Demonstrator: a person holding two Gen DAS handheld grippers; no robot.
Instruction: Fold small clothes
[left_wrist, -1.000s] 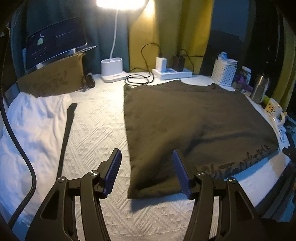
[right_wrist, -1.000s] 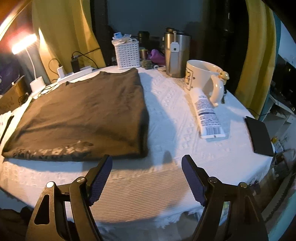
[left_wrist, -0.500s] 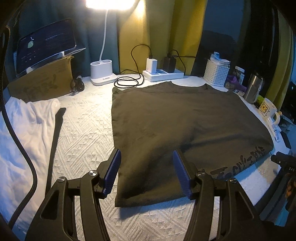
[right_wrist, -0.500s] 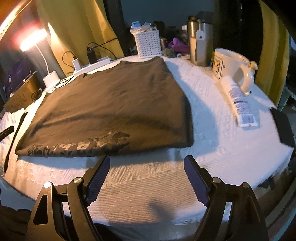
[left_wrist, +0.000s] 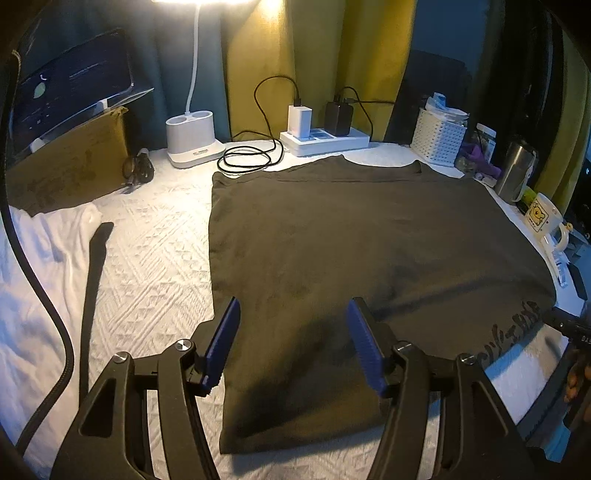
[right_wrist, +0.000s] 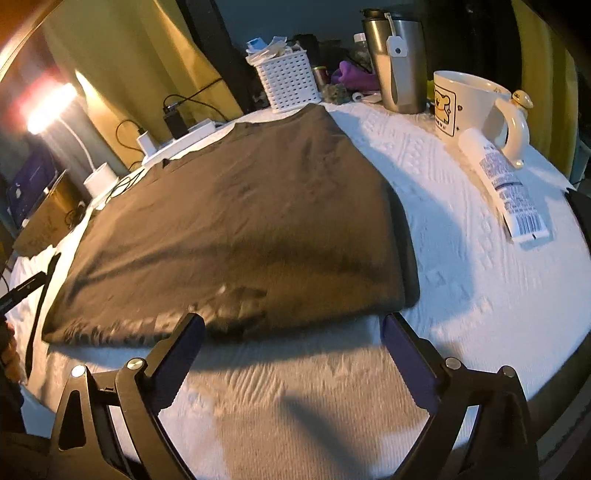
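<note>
A dark olive shirt (left_wrist: 351, 251) lies flat, folded to a rectangle, on the white textured cloth (left_wrist: 155, 258); it also shows in the right wrist view (right_wrist: 240, 229). Dark printed lettering (left_wrist: 513, 328) runs along its near right edge. My left gripper (left_wrist: 291, 332) is open and empty, hovering over the shirt's near left corner. My right gripper (right_wrist: 291, 339) is open and empty, just before the shirt's near edge by its right corner. The right gripper's tip (left_wrist: 569, 325) shows at the right edge of the left wrist view.
A white garment (left_wrist: 33, 280) lies at the left with a dark strap (left_wrist: 92, 288). At the back stand a lamp base (left_wrist: 192, 138), power strip (left_wrist: 325, 138), cable coil (left_wrist: 247, 158), cardboard box (left_wrist: 70, 166) and white basket (right_wrist: 288, 79). A steel tumbler (right_wrist: 399, 62), mug (right_wrist: 469, 103) and tube (right_wrist: 502, 181) lie right.
Both grippers moved forward and inward toward the shirt's near edge. The left now sits over the near left corner; the right has come close to the near right corner. Both stay open.
</note>
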